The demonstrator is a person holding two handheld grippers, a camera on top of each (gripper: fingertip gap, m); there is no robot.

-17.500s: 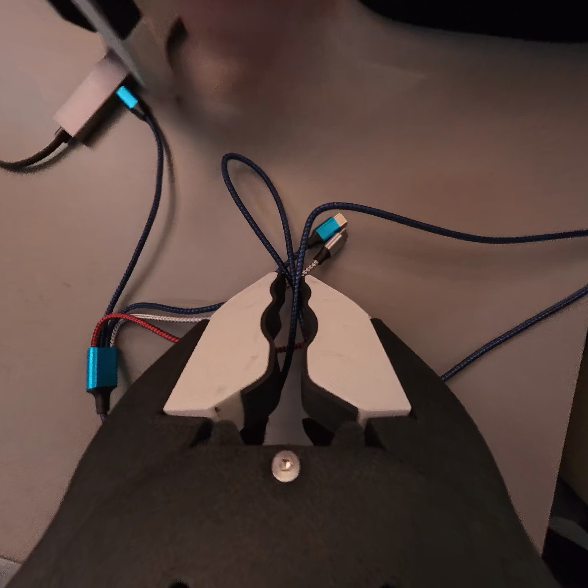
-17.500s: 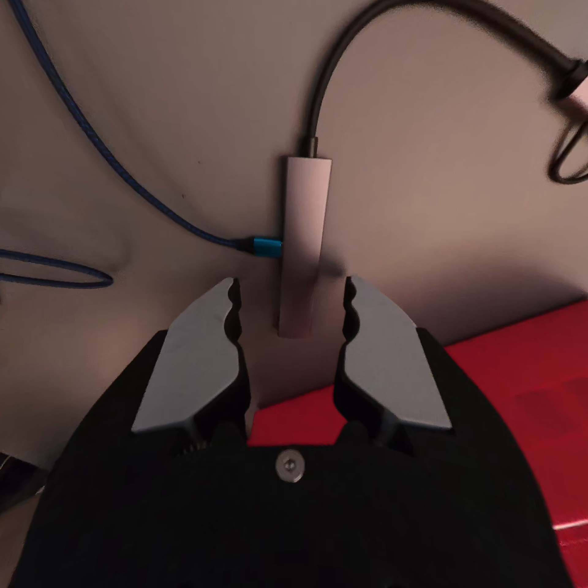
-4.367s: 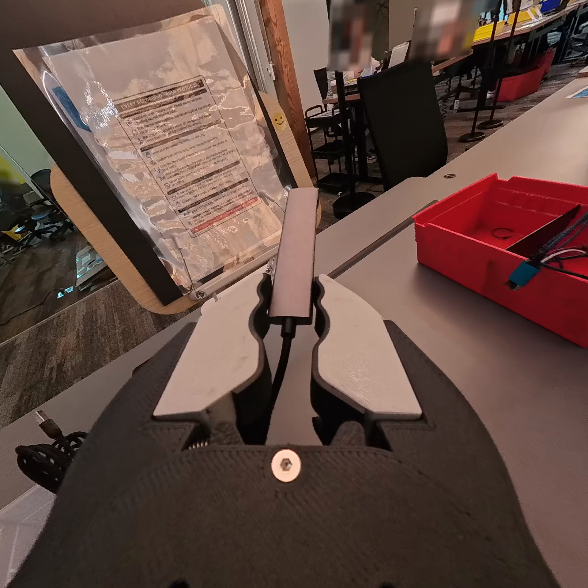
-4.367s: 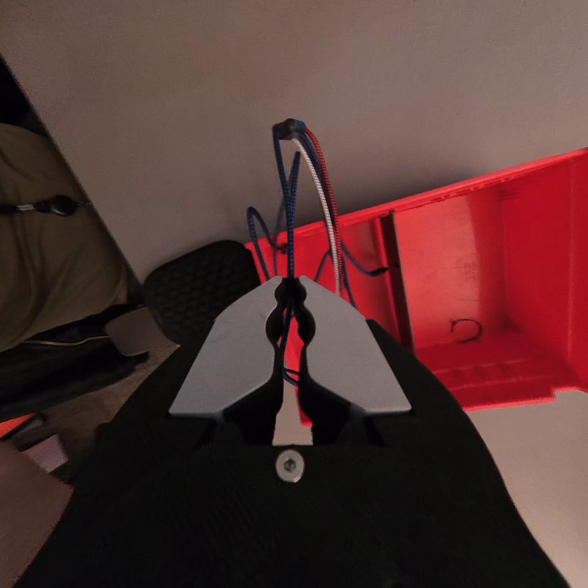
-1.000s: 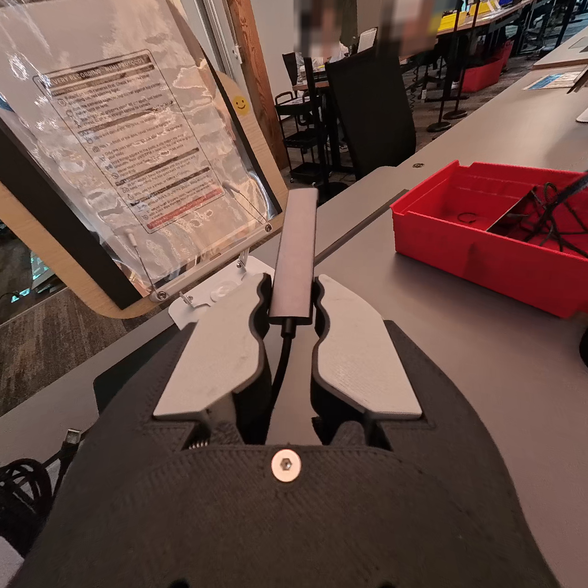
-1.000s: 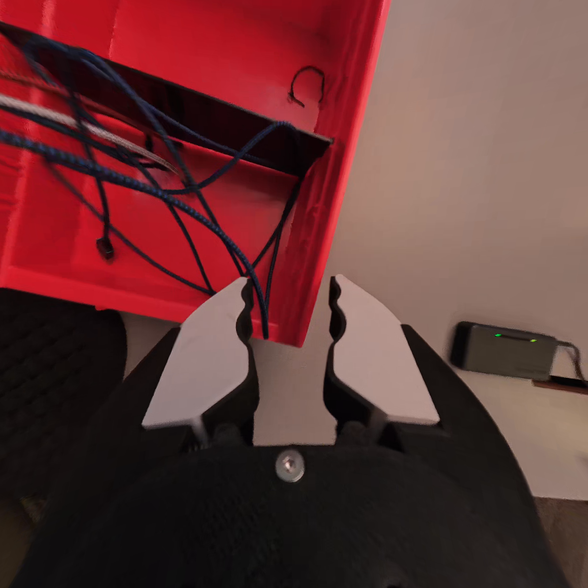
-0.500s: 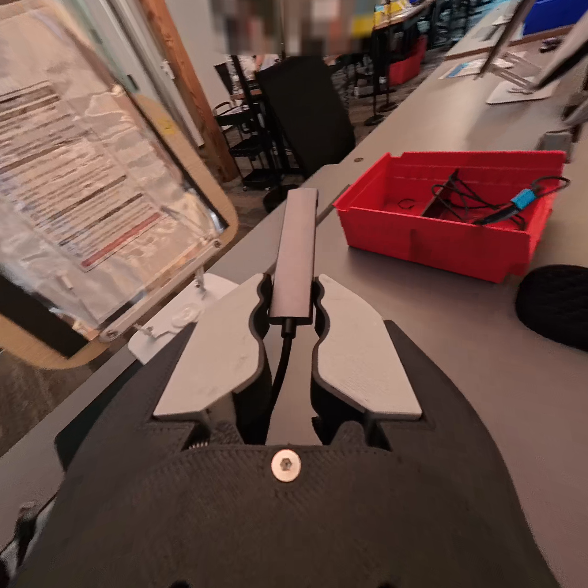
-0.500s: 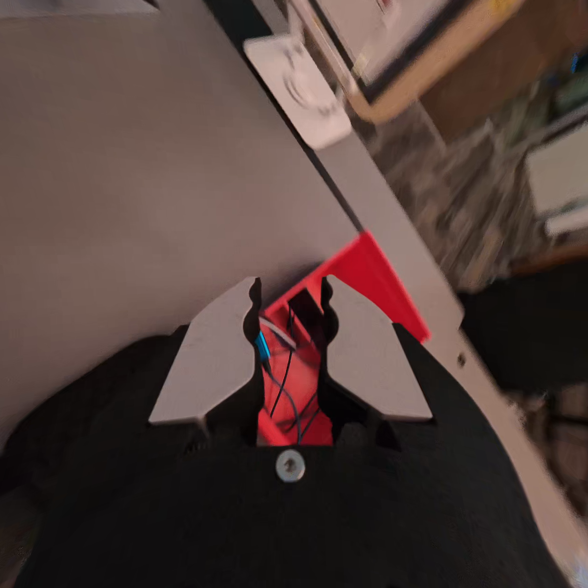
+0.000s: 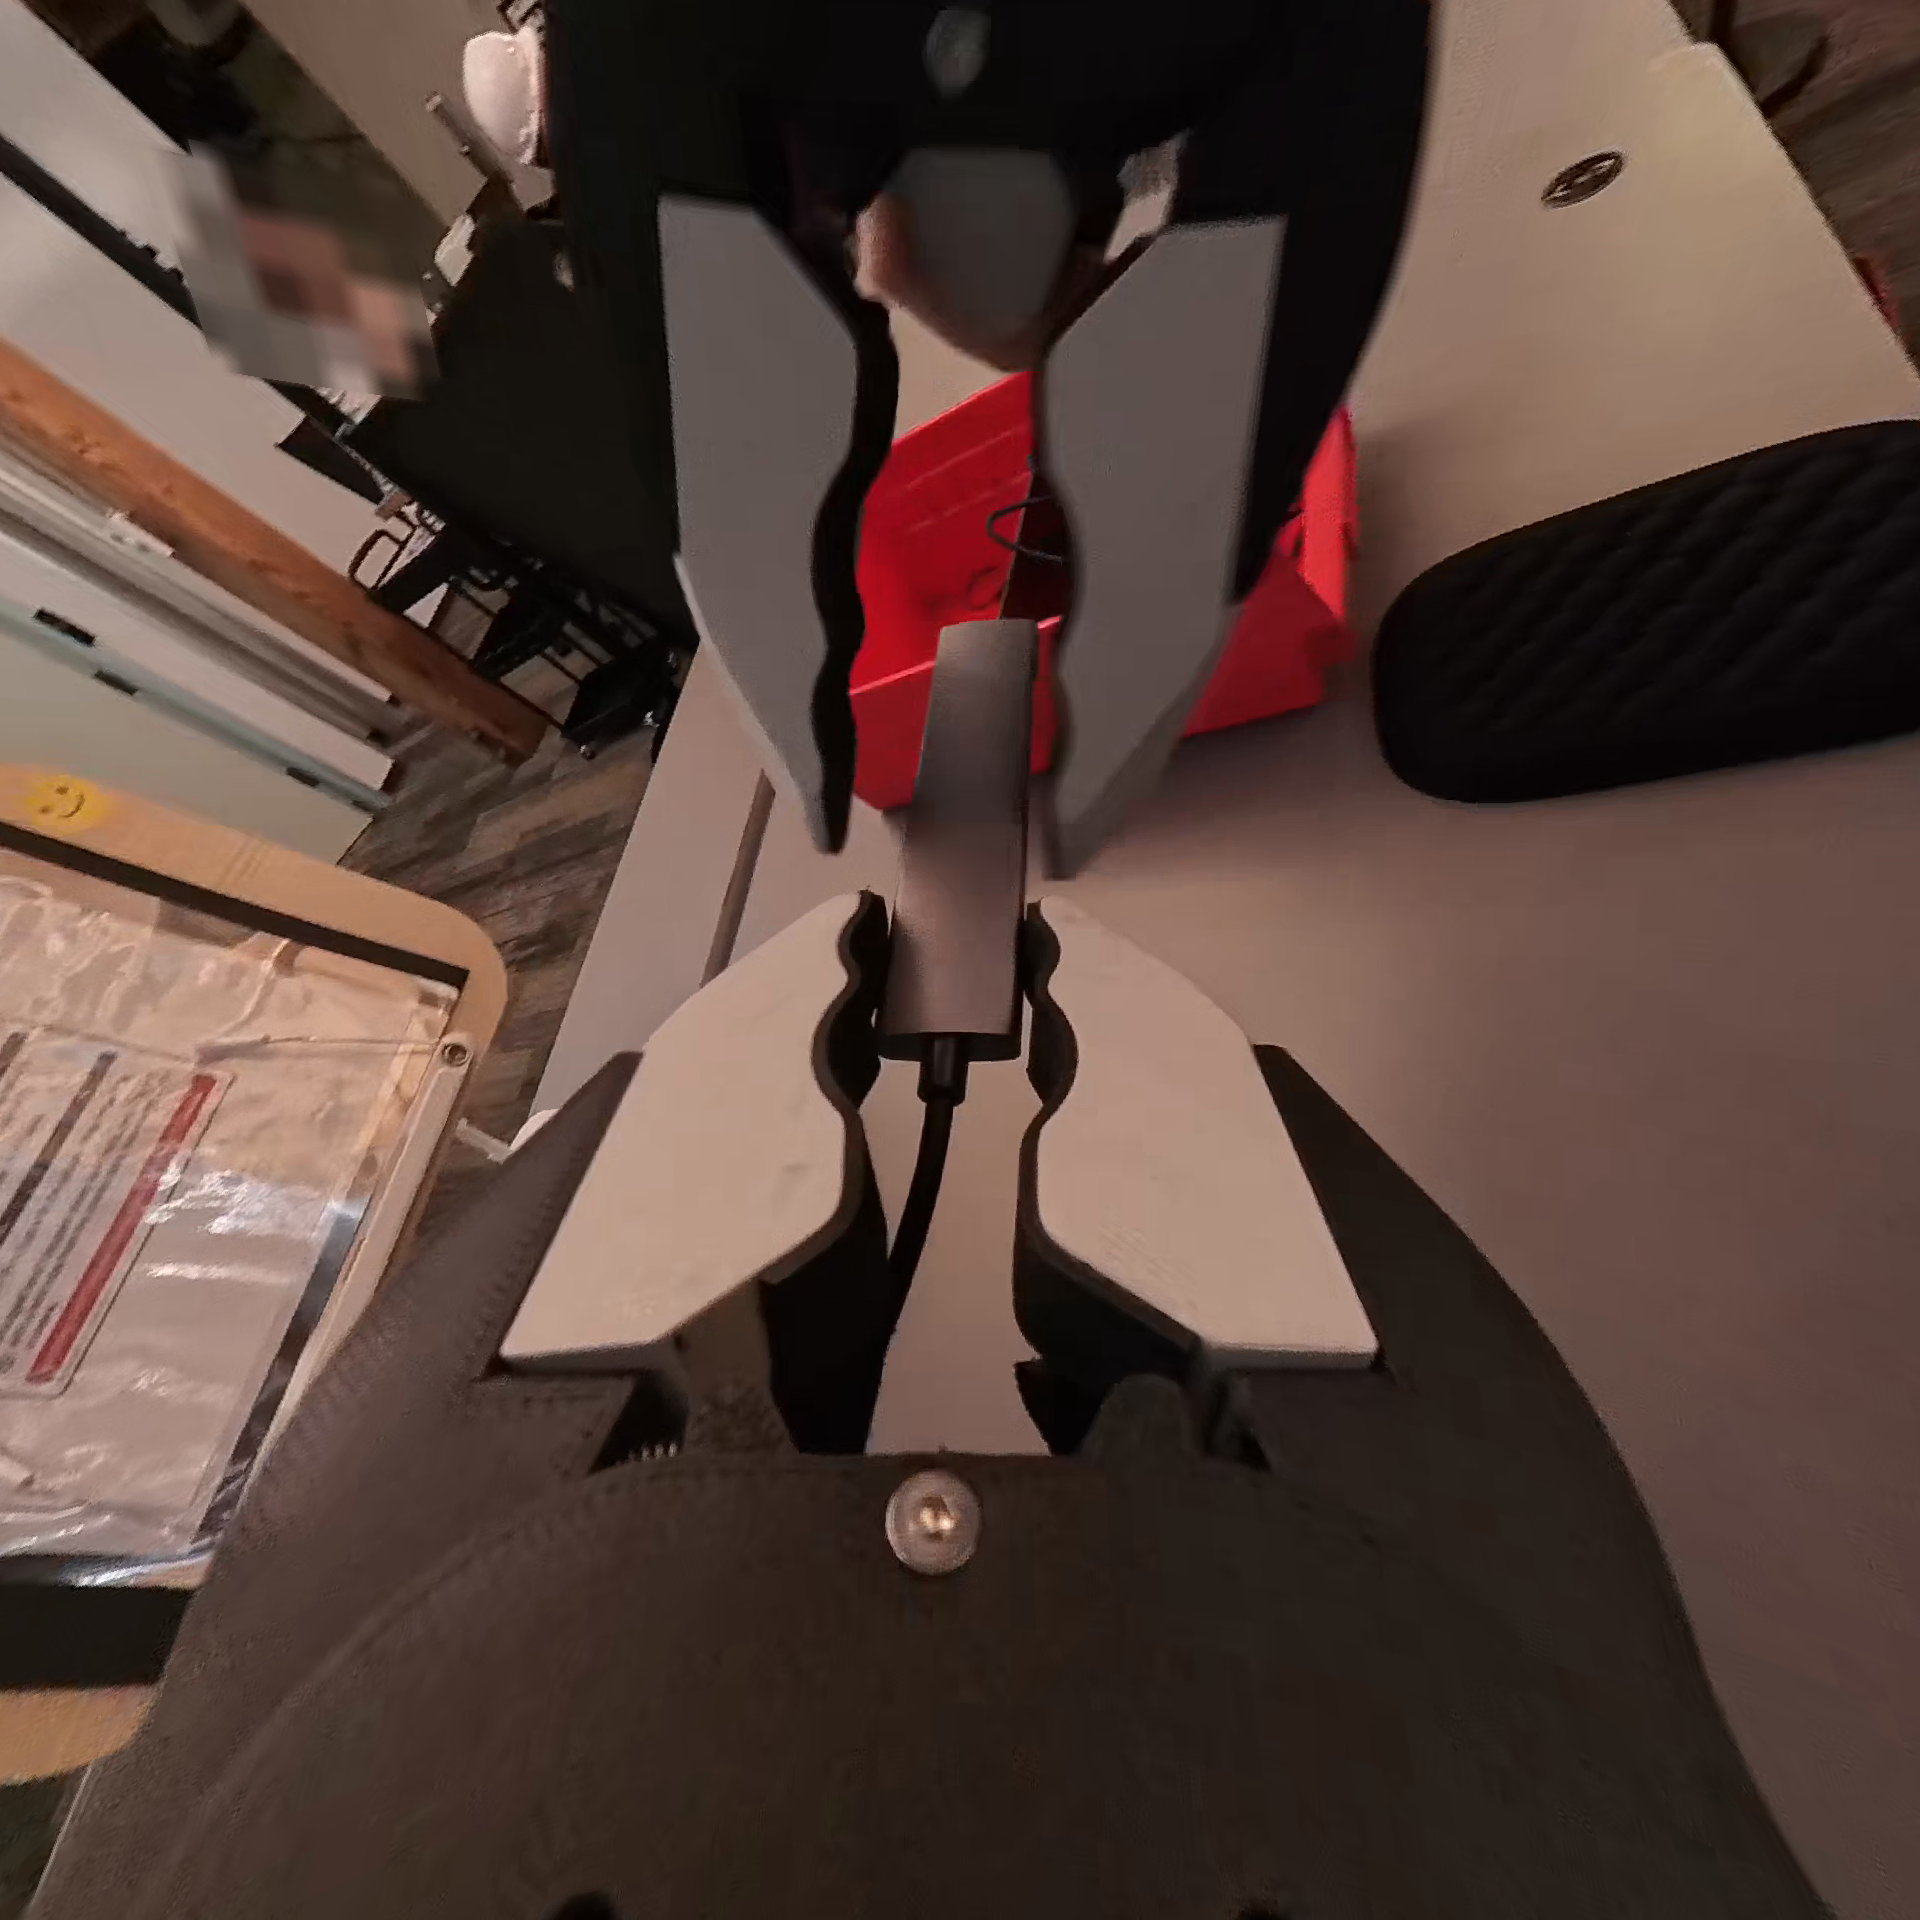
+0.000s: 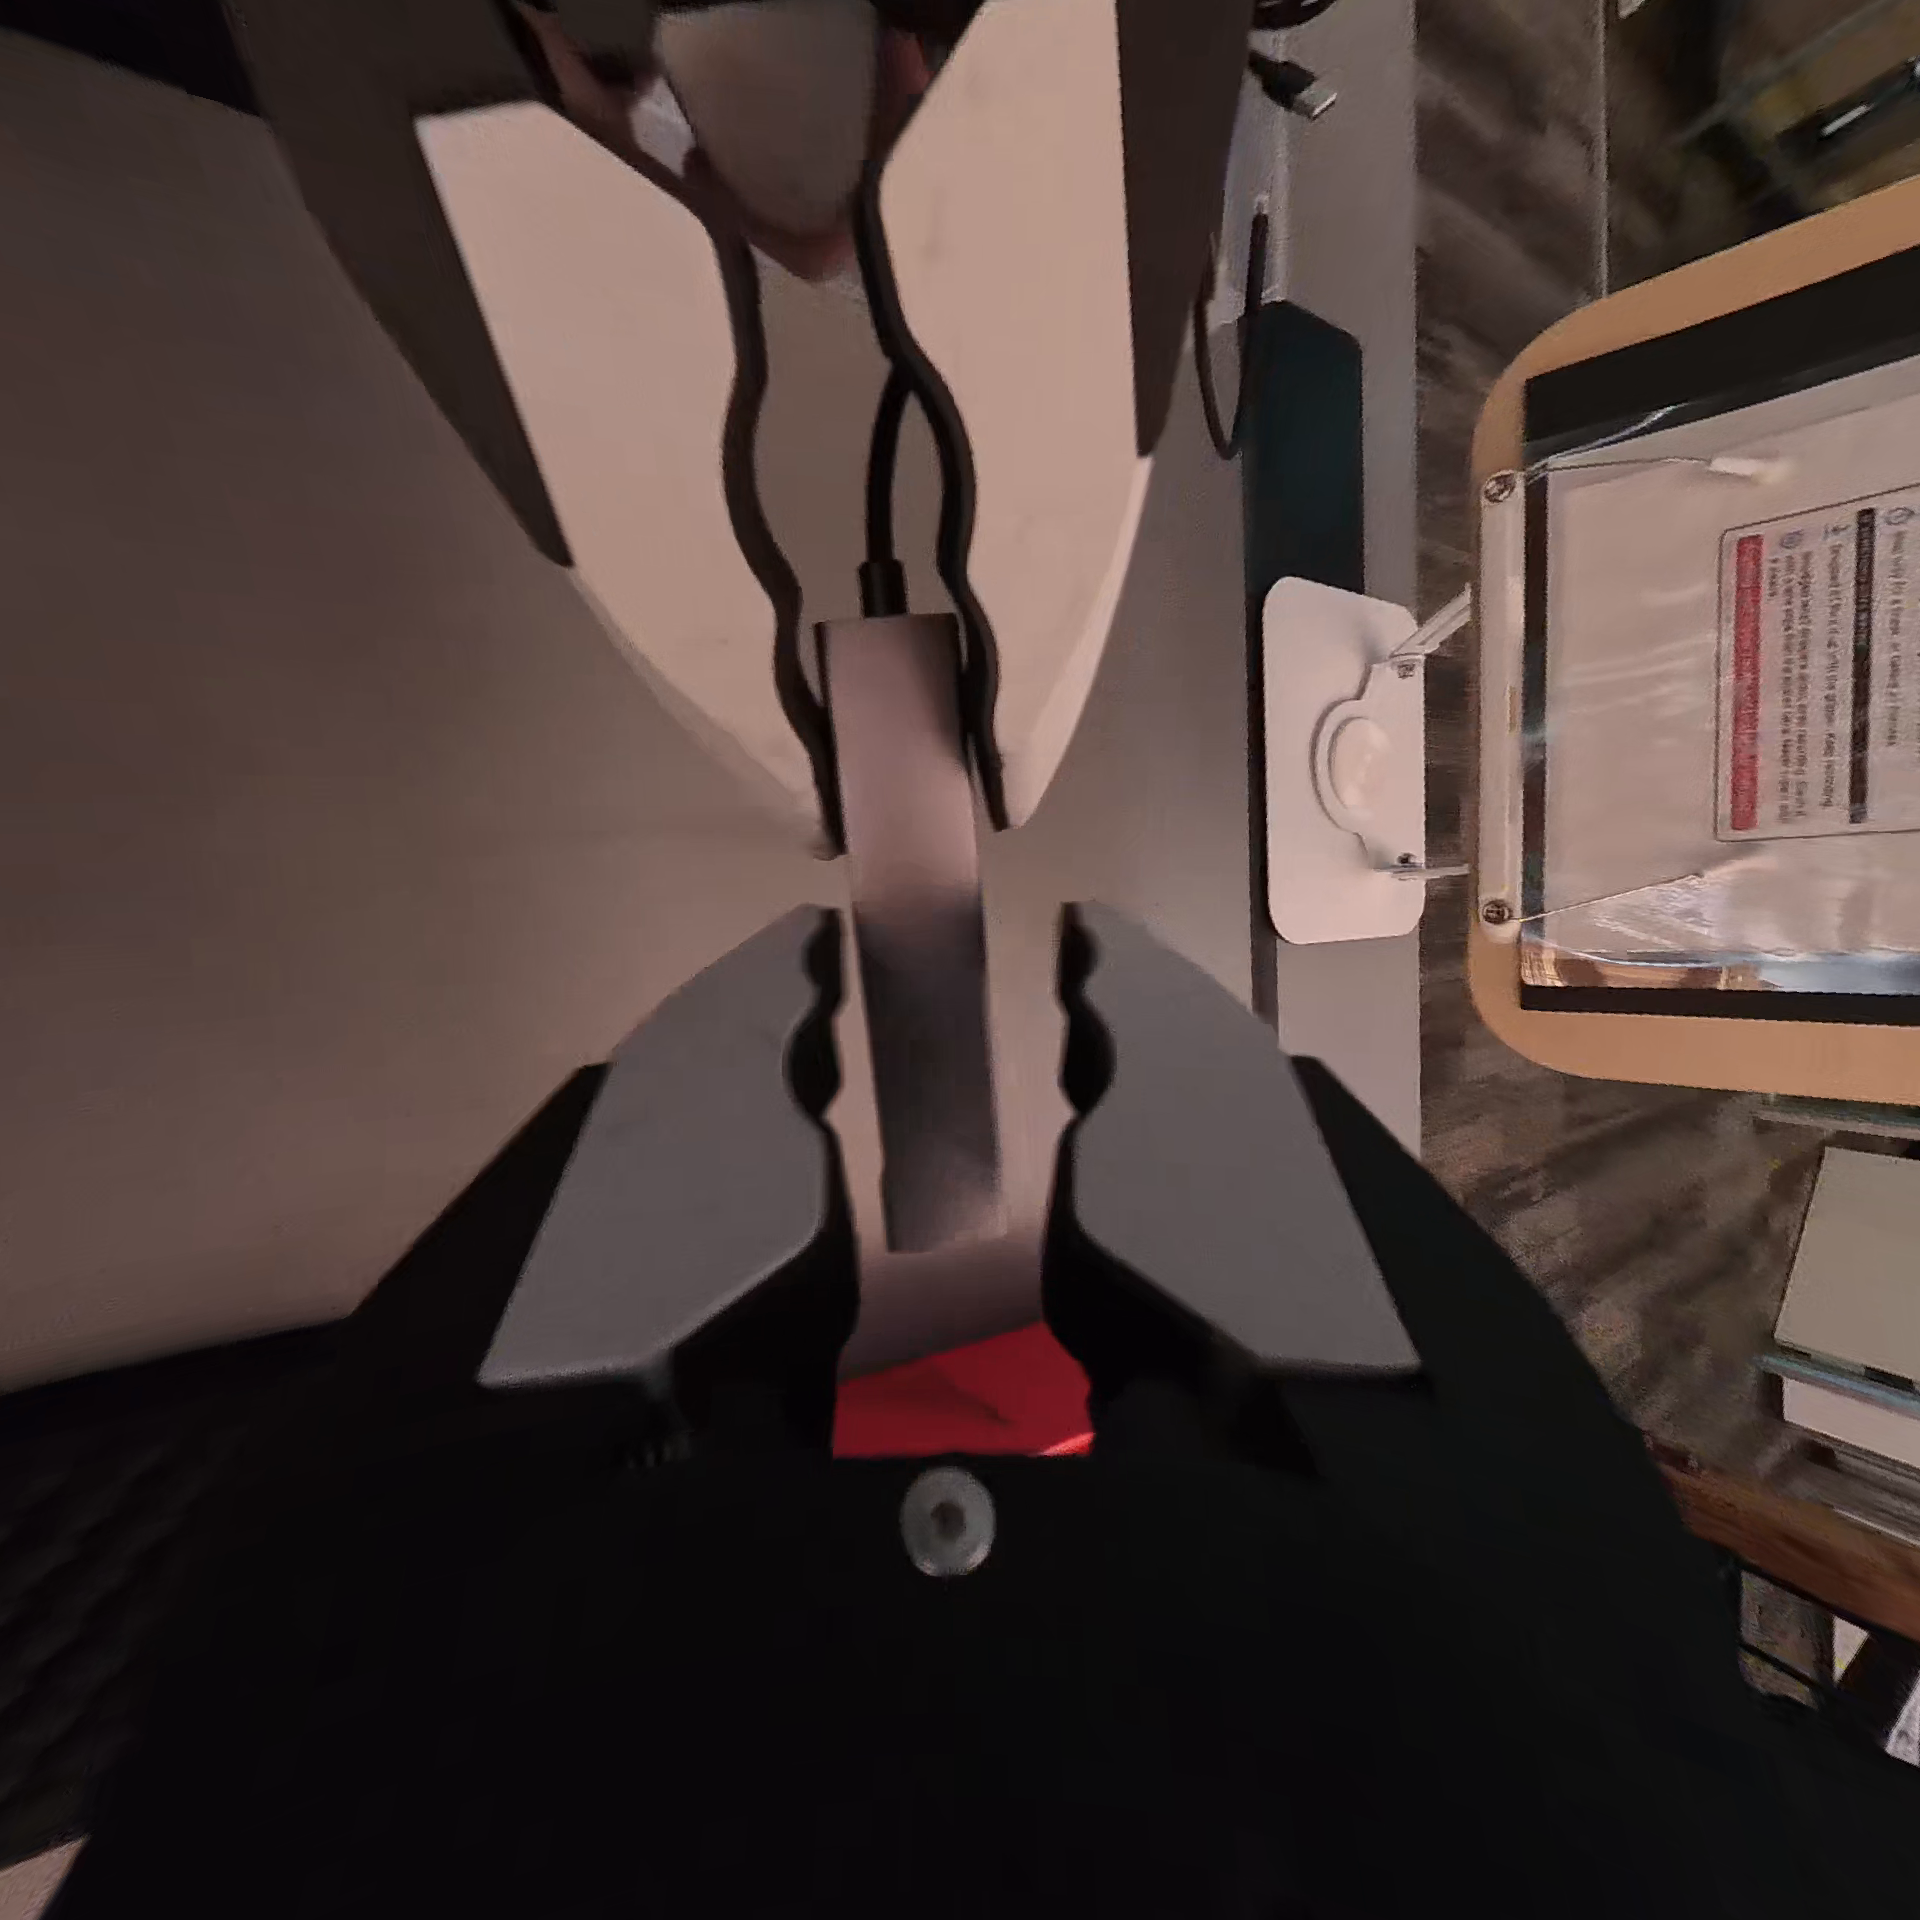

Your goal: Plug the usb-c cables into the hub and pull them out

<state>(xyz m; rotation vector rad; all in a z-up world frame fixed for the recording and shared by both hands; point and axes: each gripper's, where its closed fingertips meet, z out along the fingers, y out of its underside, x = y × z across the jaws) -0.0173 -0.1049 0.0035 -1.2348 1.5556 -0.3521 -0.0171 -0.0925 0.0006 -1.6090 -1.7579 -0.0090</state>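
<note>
My left gripper [image 9: 951, 914] is shut on the cord end of the grey hub [image 9: 966, 821] and holds it above the table. The hub's black cord [image 9: 925, 1174] runs back between the fingers. My right gripper [image 9: 940, 852] faces it from the far side, open, with a finger on each side of the hub's free end. In the right wrist view the hub [image 10: 920, 987] lies between the open right gripper [image 10: 948, 920] fingers with a gap on the right side, and the left gripper [image 10: 914, 831] clamps its far end. The USB-C cables lie in the red bin [image 9: 935, 582], mostly hidden.
A black padded rest [image 9: 1662, 613] lies on the table right of the bin. A wood-framed sign holder with a laminated sheet [image 9: 208, 1195] stands past the table's left edge, on a white base [image 10: 1340, 769]. The red bin also shows under the right gripper [image 10: 956, 1397]. My two grippers' fingertips are within a few centimetres of each other. From either gripper's tips it is about 25 centimetres to the black padded rest [image 9: 1662, 613].
My right gripper let go of the cables in the red bin and swung round to face the left gripper, now straddling the hub's free end. The left gripper turned towards the bin, still holding the hub.
</note>
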